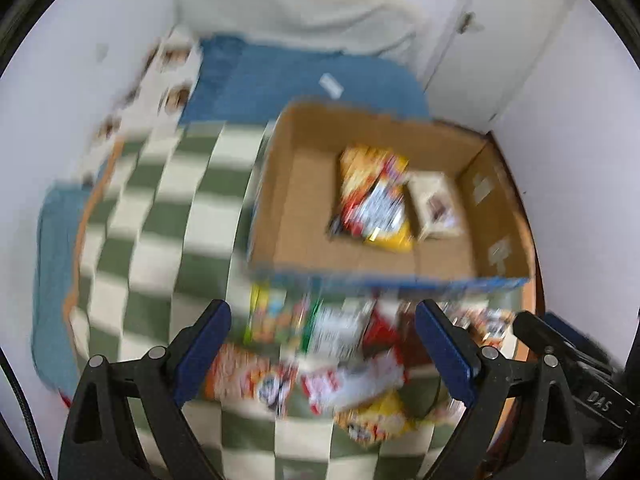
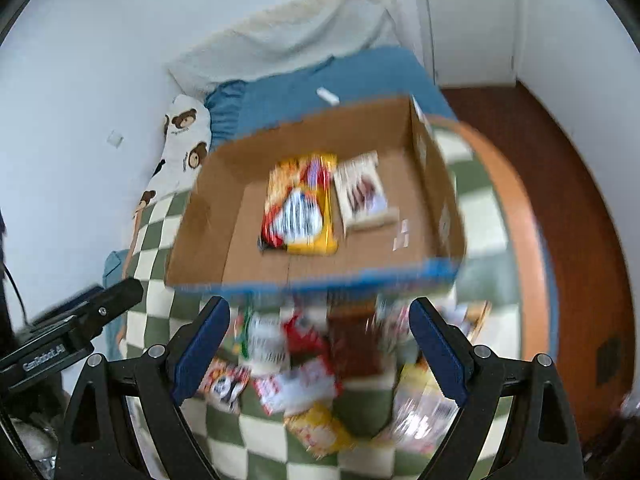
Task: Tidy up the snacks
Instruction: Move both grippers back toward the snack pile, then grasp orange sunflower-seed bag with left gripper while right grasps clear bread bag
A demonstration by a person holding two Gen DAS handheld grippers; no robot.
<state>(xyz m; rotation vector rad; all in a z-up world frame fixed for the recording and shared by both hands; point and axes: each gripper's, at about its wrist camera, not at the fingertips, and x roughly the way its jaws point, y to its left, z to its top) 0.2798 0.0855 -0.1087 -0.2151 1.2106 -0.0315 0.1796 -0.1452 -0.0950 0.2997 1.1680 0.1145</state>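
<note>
**Snack Pile Waits Below a Half-Filled Box**

While your left gripper (image 1: 322, 346) hangs with jaws apart and empty, the left wrist view shows the snack pile (image 1: 320, 360) on the checkered blanket (image 1: 160, 240), just outside the cardboard box's (image 1: 280, 184) near wall. From the right wrist, the right gripper (image 2: 320, 344) also stands apart, holding nothing; a yellow packet (image 2: 300, 208) and pale carton (image 2: 362, 194) lie mid-box. Slow down, settle over one packet, pinch its edge.

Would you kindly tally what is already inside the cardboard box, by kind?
Yellow snack bag: 1
Pale flat snack box: 1
Total inside the cardboard box: 2
</note>
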